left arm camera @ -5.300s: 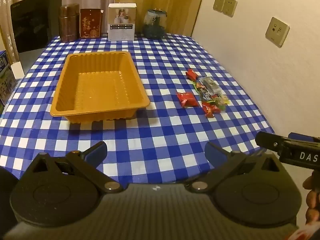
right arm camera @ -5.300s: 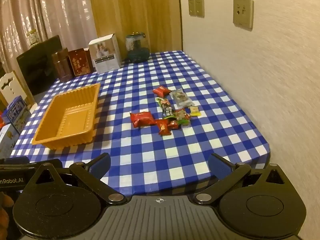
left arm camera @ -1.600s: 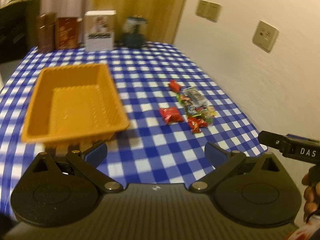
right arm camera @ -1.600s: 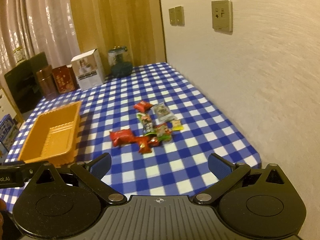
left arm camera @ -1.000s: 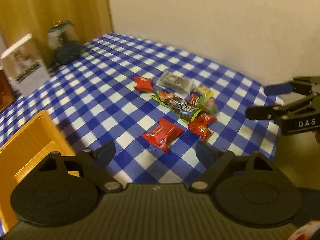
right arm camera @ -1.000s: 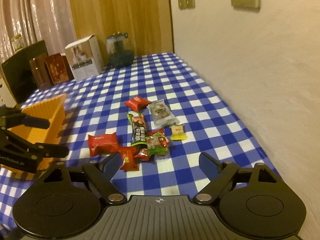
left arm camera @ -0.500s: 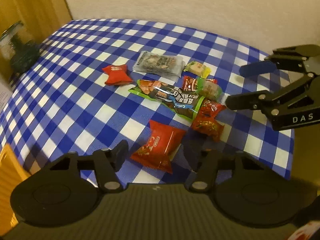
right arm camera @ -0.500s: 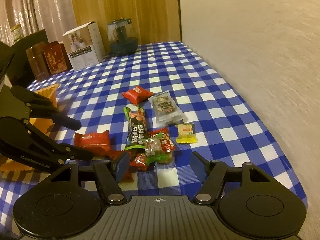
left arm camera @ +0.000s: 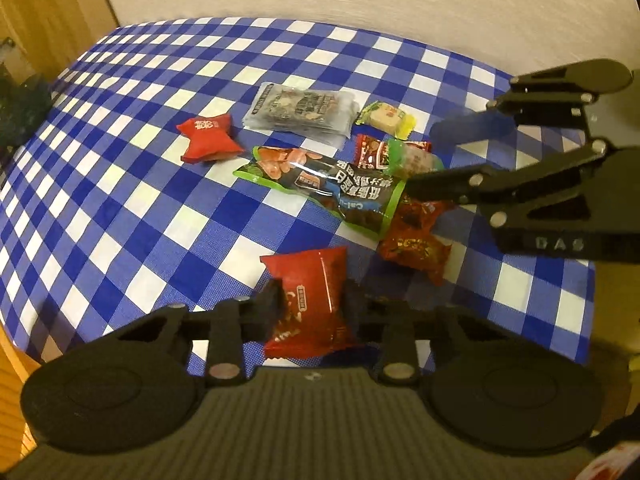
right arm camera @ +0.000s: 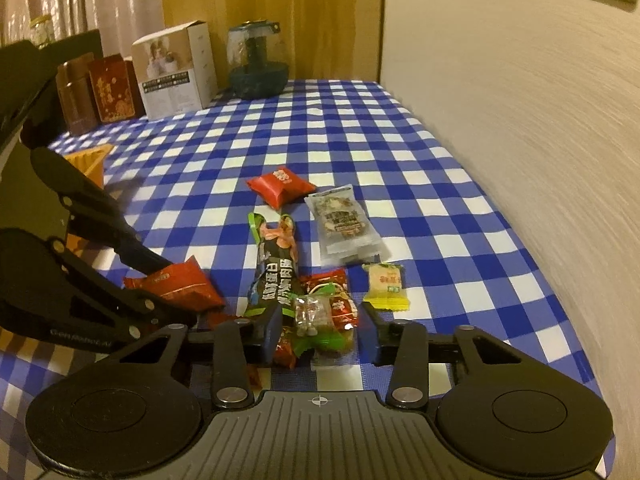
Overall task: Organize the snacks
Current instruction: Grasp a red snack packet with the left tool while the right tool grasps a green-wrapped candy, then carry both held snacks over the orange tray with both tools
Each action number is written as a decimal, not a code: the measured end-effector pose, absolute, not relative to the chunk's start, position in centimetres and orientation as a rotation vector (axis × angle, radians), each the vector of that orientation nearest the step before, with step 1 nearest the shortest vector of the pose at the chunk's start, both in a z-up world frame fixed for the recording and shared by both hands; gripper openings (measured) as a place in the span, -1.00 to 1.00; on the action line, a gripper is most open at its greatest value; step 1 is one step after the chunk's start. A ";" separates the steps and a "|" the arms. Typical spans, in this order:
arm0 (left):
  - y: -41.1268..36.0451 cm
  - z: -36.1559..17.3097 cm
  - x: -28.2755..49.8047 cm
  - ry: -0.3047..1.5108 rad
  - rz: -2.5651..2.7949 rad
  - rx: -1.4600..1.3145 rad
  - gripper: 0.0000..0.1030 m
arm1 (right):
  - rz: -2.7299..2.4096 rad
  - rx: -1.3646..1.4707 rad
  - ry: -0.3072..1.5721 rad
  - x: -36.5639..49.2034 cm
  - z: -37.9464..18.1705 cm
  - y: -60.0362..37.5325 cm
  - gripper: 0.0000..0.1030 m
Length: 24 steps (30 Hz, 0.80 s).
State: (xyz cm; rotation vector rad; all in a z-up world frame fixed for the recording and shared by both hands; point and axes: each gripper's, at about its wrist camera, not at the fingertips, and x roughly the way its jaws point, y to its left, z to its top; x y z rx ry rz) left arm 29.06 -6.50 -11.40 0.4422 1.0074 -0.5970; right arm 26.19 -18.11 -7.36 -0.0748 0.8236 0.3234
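Both jaws just closed in: my left gripper (left arm camera: 314,304) pinched the red pack (left arm camera: 310,300); right gripper (right arm camera: 320,332) straddled the green candy (right arm camera: 320,320), grip unclear. First pickups for the tray (right arm camera: 90,162).

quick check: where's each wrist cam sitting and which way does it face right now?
Left wrist: on the left hand-held gripper, angled down at the snack pile; jaws closing on the red packet.
Right wrist: on the right hand-held gripper, facing down the table; jaws closing around the green-wrapped candy.
Shared: the long green packet; each view shows the other gripper.

white letters "das" stand on the right gripper (left arm camera: 452,160), at three o'clock; snack wrappers' print is unreadable.
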 end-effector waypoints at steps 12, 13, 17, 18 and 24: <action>-5.1 -9.4 28.4 1.004 -0.516 0.265 -0.53 | 0.307 -0.066 0.808 25.4 -6.6 -18.2 -0.57; -5.0 -9.2 28.2 1.000 -0.509 0.254 -0.53 | 0.304 -0.063 0.805 25.2 -6.3 -18.3 -0.57; -4.8 -7.9 26.9 0.981 -0.482 0.206 -0.53 | 0.302 -0.043 0.788 24.4 -4.7 -18.4 -0.57; -4.6 -7.5 26.5 0.975 -0.474 0.191 -0.53 | 0.302 -0.043 0.782 24.2 -4.3 -18.3 -0.57; -3.0 -5.1 23.8 0.937 -0.412 0.078 -0.53 | 0.313 -0.019 0.755 22.7 -1.5 -17.7 -0.57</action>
